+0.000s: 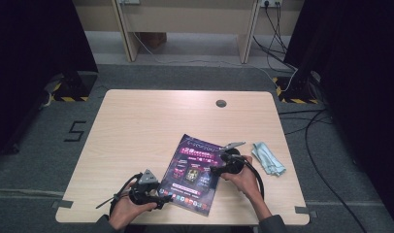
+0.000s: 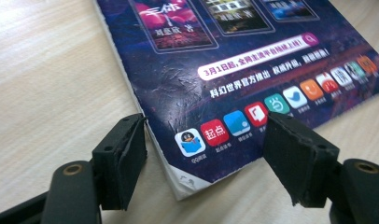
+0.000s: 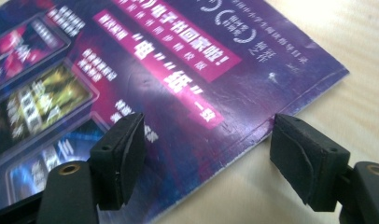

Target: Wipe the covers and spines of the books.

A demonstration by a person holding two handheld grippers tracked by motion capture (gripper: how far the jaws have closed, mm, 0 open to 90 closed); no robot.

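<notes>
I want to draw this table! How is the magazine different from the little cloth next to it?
The magazine is dark purple with bright pictures and writing; the cloth is plain pale blue-green. The magazine is much bigger than the cloth. The magazine lies flat and stiff, the cloth looks crumpled. Both grippers sit at the magazine; the cloth lies untouched. Both rest on the wooden table.

Your magazine (image 1: 194, 173) is lying on the table (image 1: 137, 131), between your grippers; the cloth (image 1: 268, 158) is sitting right of it.

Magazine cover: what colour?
Dark purple-blue magazine cover with magenta banners and white text; clearest in the left gripper view.
</notes>
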